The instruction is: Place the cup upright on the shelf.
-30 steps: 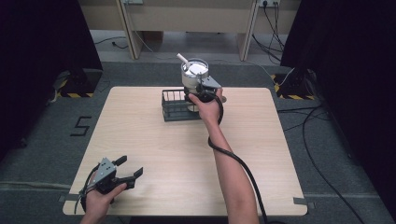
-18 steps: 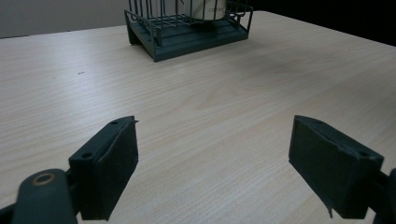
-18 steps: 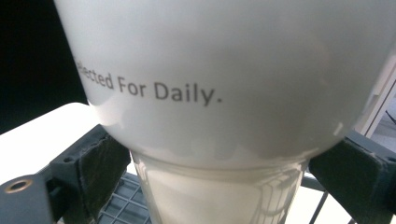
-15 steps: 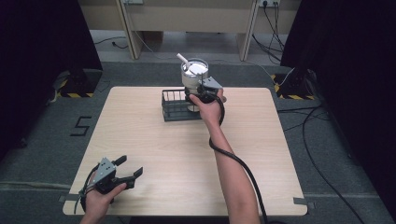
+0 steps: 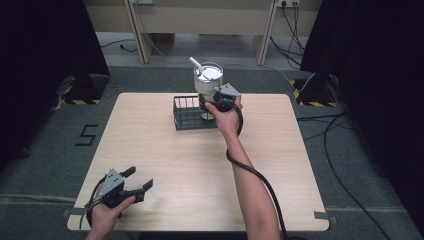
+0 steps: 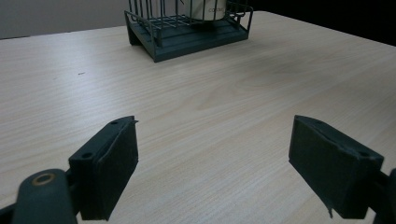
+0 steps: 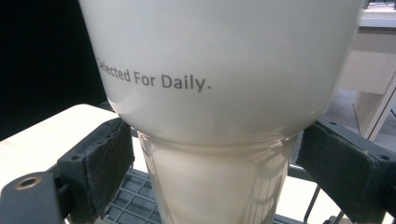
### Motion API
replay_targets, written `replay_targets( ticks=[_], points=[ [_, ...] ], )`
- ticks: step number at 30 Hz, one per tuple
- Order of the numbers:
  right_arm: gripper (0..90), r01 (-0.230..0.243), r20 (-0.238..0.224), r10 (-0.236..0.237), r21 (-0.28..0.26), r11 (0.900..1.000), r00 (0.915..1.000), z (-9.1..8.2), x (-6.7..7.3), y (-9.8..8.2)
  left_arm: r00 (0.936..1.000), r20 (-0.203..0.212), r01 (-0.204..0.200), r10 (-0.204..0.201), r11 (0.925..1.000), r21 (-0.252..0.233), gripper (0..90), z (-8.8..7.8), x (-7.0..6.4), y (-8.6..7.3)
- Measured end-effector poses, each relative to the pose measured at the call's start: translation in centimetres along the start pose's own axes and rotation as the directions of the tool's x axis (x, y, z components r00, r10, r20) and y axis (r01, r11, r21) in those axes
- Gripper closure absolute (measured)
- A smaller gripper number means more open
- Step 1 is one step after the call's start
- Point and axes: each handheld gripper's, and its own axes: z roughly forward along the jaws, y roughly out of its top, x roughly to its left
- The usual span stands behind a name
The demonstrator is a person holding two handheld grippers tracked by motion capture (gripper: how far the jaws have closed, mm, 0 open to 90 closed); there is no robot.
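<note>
Table (image 5: pixel 280 165), light wood; wire basket (image 5: pixel 187 114) at its 12 o'clock edge, white cup (image 5: pixel 207 82) with straw standing inside; right gripper (image 5: pixel 212 102) with jaws apart flanking cup's narrow lower part; left gripper (image 5: pixel 137 182), jaws wide apart, at 7 o'clock.

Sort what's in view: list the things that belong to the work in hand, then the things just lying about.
In the job:
- white cup with a straw, standing in the basket
- black wire basket
- right tongs, jaws either side of the cup's narrow base

Lying about:
- left tongs, open over bare table
- floor cables
</note>
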Motion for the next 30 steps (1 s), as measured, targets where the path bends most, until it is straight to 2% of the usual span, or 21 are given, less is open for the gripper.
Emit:
replay_targets(
  ticks=[11,18,30],
  points=[
    [14.2,-0.024,0.008,0.024,-0.01,1.0,0.9997,-1.9,-0.6,-0.3,1.0,-0.002,-0.005,0.005,1.0,0.001,15.2,0.0,-0.1,0.0],
    [14.3,-0.018,-0.006,0.018,-0.013,1.0,0.9998,-3.2,-0.7,-0.5,1.0,-0.005,-0.006,0.006,1.0,0.005,15.2,0.0,-0.1,0.0],
    [14.7,-0.007,-0.011,0.007,-0.031,0.999,0.9999,-7.3,-1.6,-0.8,0.9999,-0.006,-0.012,0.012,0.9999,0.01,15.2,0.1,-0.2,-0.1]
  ],
)
